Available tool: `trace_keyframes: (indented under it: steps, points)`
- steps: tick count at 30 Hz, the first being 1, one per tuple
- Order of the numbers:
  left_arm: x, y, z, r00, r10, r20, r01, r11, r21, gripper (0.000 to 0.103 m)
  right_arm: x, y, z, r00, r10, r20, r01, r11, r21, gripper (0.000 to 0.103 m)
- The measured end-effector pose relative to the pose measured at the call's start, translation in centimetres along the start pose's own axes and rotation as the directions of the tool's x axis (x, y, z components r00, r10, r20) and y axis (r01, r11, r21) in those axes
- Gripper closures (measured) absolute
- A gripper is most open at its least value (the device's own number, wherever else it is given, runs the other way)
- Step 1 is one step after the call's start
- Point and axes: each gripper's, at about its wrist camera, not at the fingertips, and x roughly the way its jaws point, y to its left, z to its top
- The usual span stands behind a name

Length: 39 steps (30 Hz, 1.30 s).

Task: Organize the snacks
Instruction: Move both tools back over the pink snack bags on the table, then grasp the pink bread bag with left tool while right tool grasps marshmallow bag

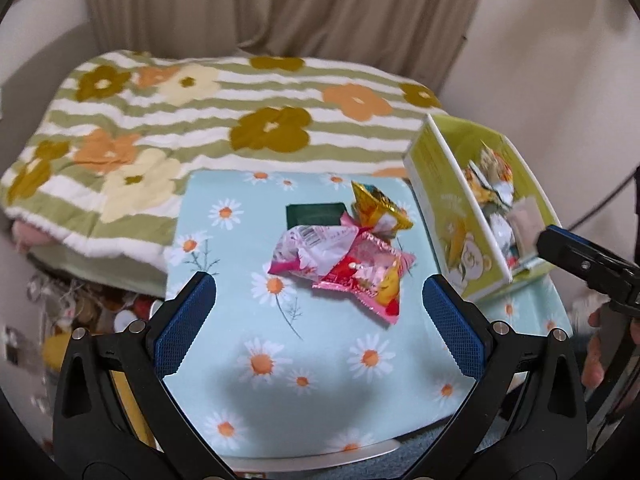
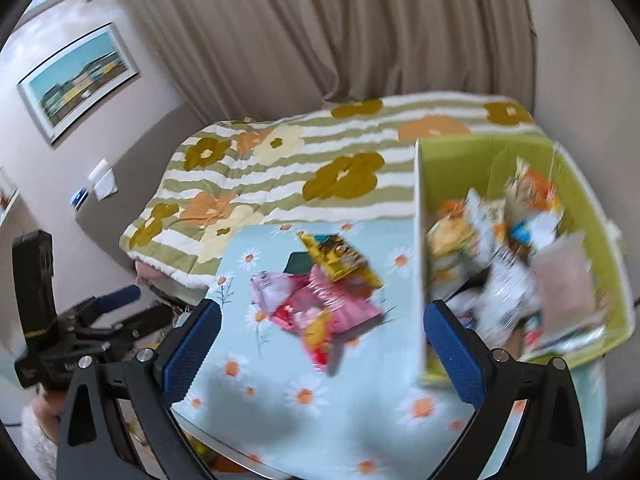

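A small heap of snack packets lies on the daisy-print table (image 1: 320, 392): a pink and red packet (image 1: 360, 276), a gold packet (image 1: 376, 204) and a dark green one (image 1: 314, 213). My left gripper (image 1: 320, 300) hovers open just short of the heap, nothing between its blue pads. To the right stands a lime green box (image 1: 460, 240) with several packets inside. In the right wrist view my right gripper (image 2: 322, 338) is open and empty, straddling the box's white left wall (image 2: 419, 264), with the heap (image 2: 320, 300) ahead of it.
A striped flower blanket (image 1: 224, 120) covers the bed behind the table, with beige curtains (image 1: 280, 4) beyond. Clutter sits on the floor left of the table (image 1: 92, 312). A framed picture (image 2: 76, 80) hangs on the left wall. A hand (image 1: 596, 352) shows at the right edge.
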Motion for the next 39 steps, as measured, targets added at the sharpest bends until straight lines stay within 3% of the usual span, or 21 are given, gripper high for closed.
trace_keyframes:
  steps: [7, 14, 20, 25, 32, 34, 36, 39]
  points:
    - [4.3, 2.5, 0.9, 0.990, -0.103, -0.101, 0.118, 0.981, 0.155, 0.000, 3.6, 2.2, -1.7, 0.998, -0.070, 0.000, 0.069, 0.980, 0.185, 0.002]
    - [9.7, 3.1, 1.7, 0.966, -0.155, -0.208, 0.216, 0.924, 0.314, 0.000, 8.0, 2.7, -3.5, 0.990, -0.127, -0.068, 0.141, 0.949, 0.283, 0.002]
    - [15.4, 4.7, 2.5, 0.924, -0.226, -0.309, 0.312, 0.912, 0.266, 0.000, 11.7, 1.6, -4.9, 0.985, -0.129, -0.115, 0.163, 0.912, 0.376, 0.002]
    - [18.5, 4.7, 2.8, 0.889, -0.273, -0.367, 0.373, 0.897, 0.236, 0.003, 13.3, 0.8, -5.4, 0.985, -0.135, -0.104, 0.167, 0.888, 0.429, 0.002]
    - [21.1, 4.0, 2.6, 0.853, -0.308, -0.422, 0.425, 0.878, 0.219, 0.016, 14.4, -0.6, -6.1, 0.990, -0.117, -0.074, 0.138, 0.847, 0.513, 0.002]
    - [21.4, 3.9, 2.5, 0.842, -0.322, -0.433, 0.441, 0.873, 0.209, 0.026, 14.7, -1.0, -6.2, 0.991, -0.109, -0.072, 0.131, 0.838, 0.529, 0.002]
    - [21.7, 3.7, 2.4, 0.837, -0.317, -0.446, 0.444, 0.870, 0.216, 0.031, 14.9, -1.1, -6.1, 0.993, -0.101, -0.068, 0.122, 0.830, 0.544, 0.002]
    - [21.8, 3.1, 2.0, 0.844, -0.298, -0.446, 0.439, 0.861, 0.257, 0.035, 15.1, -1.3, -6.0, 0.992, -0.107, -0.061, 0.123, 0.828, 0.547, 0.002]
